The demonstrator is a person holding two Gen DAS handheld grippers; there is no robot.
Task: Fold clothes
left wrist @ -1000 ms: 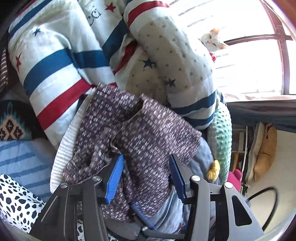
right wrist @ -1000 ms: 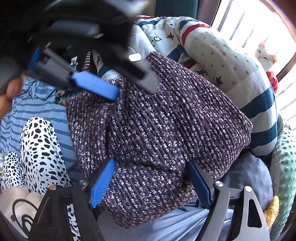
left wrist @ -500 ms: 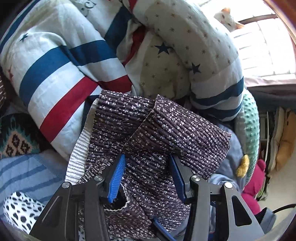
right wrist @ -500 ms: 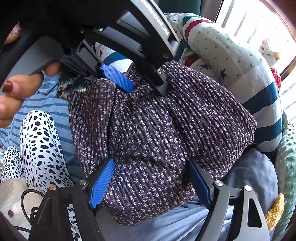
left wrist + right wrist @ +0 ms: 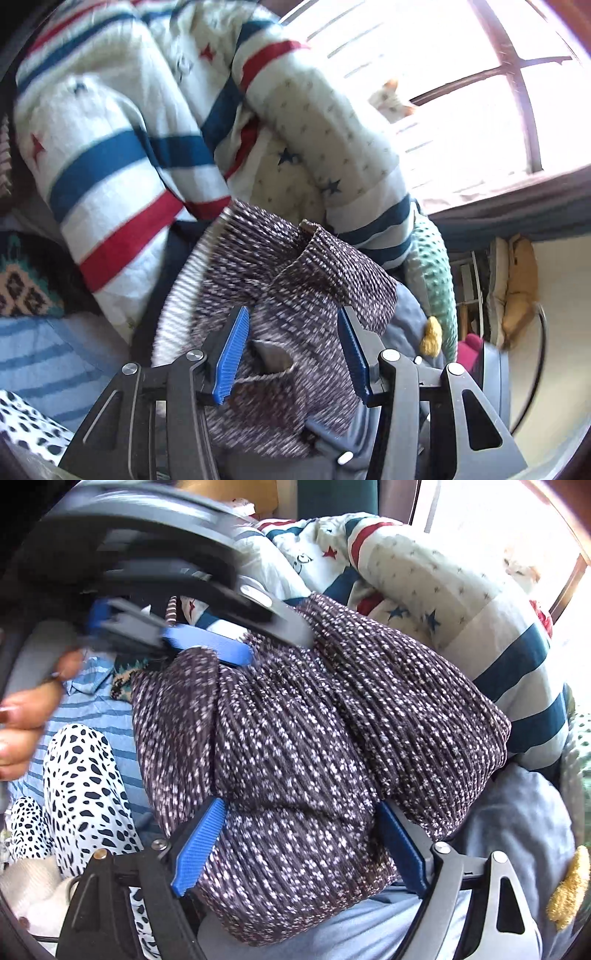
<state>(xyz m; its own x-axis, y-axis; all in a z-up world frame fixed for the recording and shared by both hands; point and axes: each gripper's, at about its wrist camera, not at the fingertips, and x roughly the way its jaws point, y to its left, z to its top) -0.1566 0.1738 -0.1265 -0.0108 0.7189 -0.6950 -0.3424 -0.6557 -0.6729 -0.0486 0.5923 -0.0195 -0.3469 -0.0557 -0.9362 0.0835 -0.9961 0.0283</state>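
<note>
A: Left wrist view: left gripper (image 5: 291, 354), jaws spread, straddles the speckled knit garment (image 5: 295, 273) bunched against the striped quilt (image 5: 122, 177).

B: Right wrist view: right gripper (image 5: 303, 845), jaws spread around the folded bundle; I'd square edges before pressing.

Speckled knit garment (image 5: 303, 746) between open jaws

Dark purple ribbed knit garment (image 5: 295, 753), white-flecked, is lying bunched in thick folds, resting against striped star-print bedding (image 5: 498, 627).
</note>
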